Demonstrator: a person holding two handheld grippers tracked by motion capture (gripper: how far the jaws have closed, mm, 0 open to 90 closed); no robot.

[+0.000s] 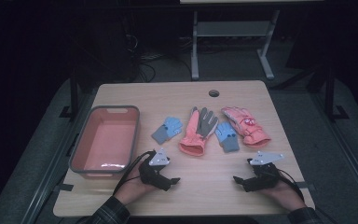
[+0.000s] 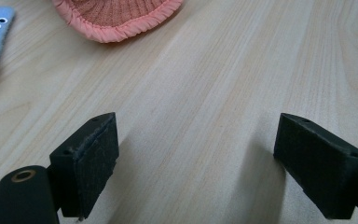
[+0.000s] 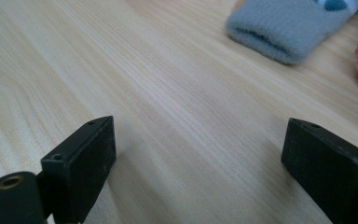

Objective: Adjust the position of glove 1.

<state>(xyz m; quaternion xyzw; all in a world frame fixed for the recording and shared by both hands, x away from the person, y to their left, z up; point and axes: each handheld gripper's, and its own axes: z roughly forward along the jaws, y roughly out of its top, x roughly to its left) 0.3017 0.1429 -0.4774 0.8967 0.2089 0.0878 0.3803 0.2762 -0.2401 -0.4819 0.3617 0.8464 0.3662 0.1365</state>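
Gloves: four lie in a row across the middle of the wooden table (image 1: pixel 242 93), at about 12 o'clock from the two hands and apart from both tools.
Small blue glove (image 1: pixel 168 129): leftmost in the row, grey cuff toward 7 o'clock, just right of the bin.
Pink-and-grey glove (image 1: pixel 198 130): fingers toward 12 o'clock, ribbed cuff toward 6; that cuff shows at the top of the left gripper view (image 2: pixel 116 18).
Second blue glove (image 1: pixel 227 136): between the two pink ones, grey cuff toward 5 o'clock; the cuff lies at 1 o'clock in the right gripper view (image 3: pixel 279 32).
Pink ski glove (image 1: pixel 246 125): rightmost, cuff toward 4 o'clock.
Pink bin (image 1: pixel 89 135): at 9 o'clock from the row, near the table's left edge.
Left gripper (image 1: pixel 171 180): held low over the near table, tips pointing toward 3 o'clock; jaws spread wide with bare wood between them.
Right gripper (image 1: pixel 238 179): held low, tips pointing toward 9 o'clock, facing the other tool; jaws spread wide, nothing between them.
Hands: each cups its tool from below, plaid sleeves at the table's near edge.
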